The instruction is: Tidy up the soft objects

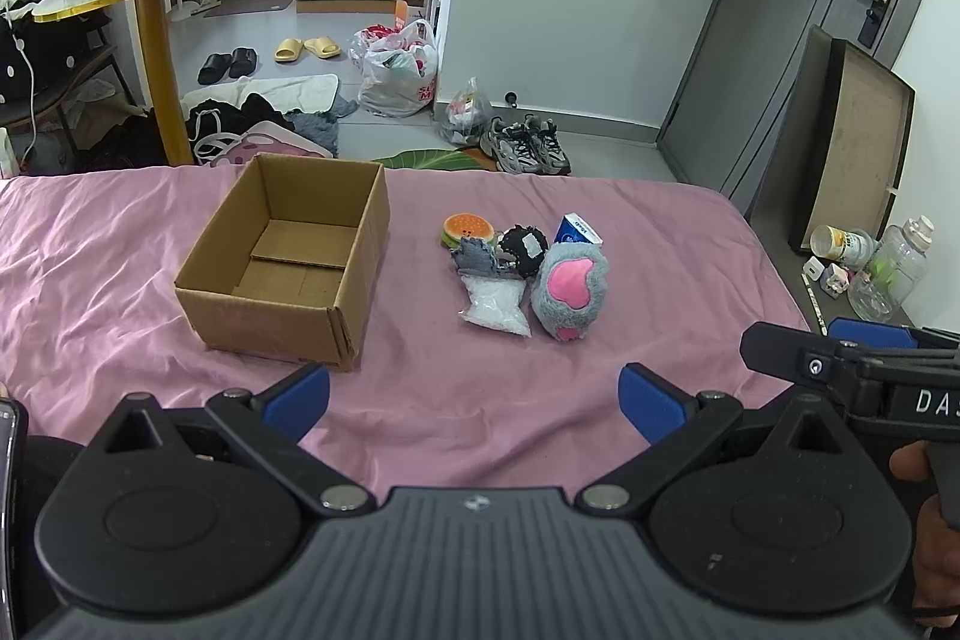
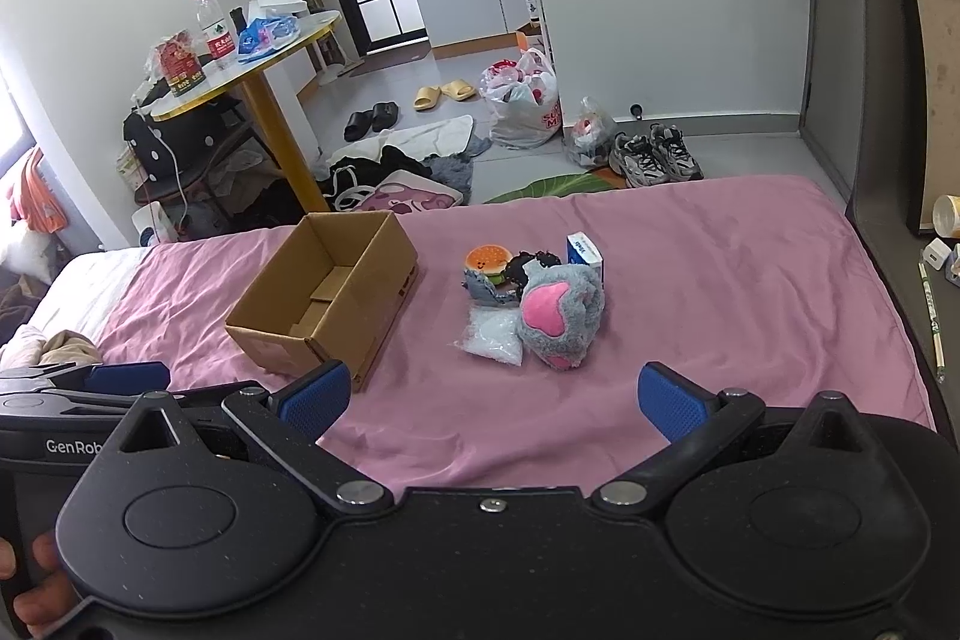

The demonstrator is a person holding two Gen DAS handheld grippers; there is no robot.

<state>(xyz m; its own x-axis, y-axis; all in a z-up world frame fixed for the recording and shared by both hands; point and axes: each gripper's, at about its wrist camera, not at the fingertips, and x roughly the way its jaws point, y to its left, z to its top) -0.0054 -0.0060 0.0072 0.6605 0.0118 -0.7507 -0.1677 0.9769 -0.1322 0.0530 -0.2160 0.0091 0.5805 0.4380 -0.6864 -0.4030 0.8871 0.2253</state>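
Now left gripper (image 1: 474, 400) low over pink sheet (image 1: 120, 280), blue pads wide apart, holding nothing. Brown cardboard box (image 1: 288, 256) on left, top open, flat flaps on floor inside. Soft pile right of box, near bed middle: round burger toy (image 1: 468, 229) far, black ball (image 1: 524, 250), jeans scrap (image 1: 477, 265), clear bag of white bits (image 1: 497, 307), fluffy grey paw (image 1: 570, 289) with pink heart pad, blue-white carton (image 1: 577, 229) behind. Right gripper (image 2: 492, 400) low at near edge, pads spread wide, empty.
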